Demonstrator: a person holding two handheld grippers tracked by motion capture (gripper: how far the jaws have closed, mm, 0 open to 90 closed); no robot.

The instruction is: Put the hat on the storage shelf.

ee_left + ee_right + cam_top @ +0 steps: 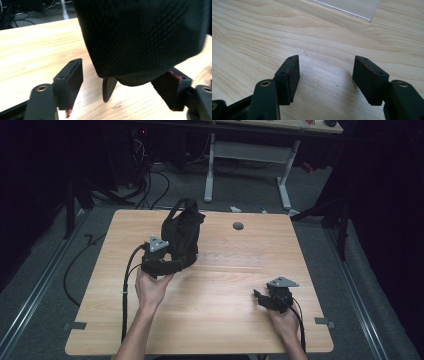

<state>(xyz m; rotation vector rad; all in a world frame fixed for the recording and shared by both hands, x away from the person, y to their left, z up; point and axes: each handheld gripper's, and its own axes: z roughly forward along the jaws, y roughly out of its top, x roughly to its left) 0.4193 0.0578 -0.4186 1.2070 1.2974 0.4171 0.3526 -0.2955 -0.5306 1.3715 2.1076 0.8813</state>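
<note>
The black bag [182, 237] is sitting upright in the upper left part of the desk [220, 320] in the high view, its strap handles arching over its top. In the left gripper view the bag's woven fabric [142, 37] is taking up the upper right of the frame, its rounded lower edge hanging between the jaws, with a small black pull tab [108, 88] dangling from it toward the wood. The left gripper [159, 261] is lying against the bag's near lower side, left of centre in the high view, its jaws standing wide; the left pad is well clear of the fabric, and the right one is lying close beside it. The left hand [150, 287] is cupping the gripper from below, the forearm rising from the bottom edge. The right gripper [261, 298] is resting low over the desk in the lower right, held by the right hand [284, 317], well apart from the bag. Its jaws are spread wide with bare wood between them, and a clear sheet [354, 6] is lying at the top of the right gripper view.
</note>
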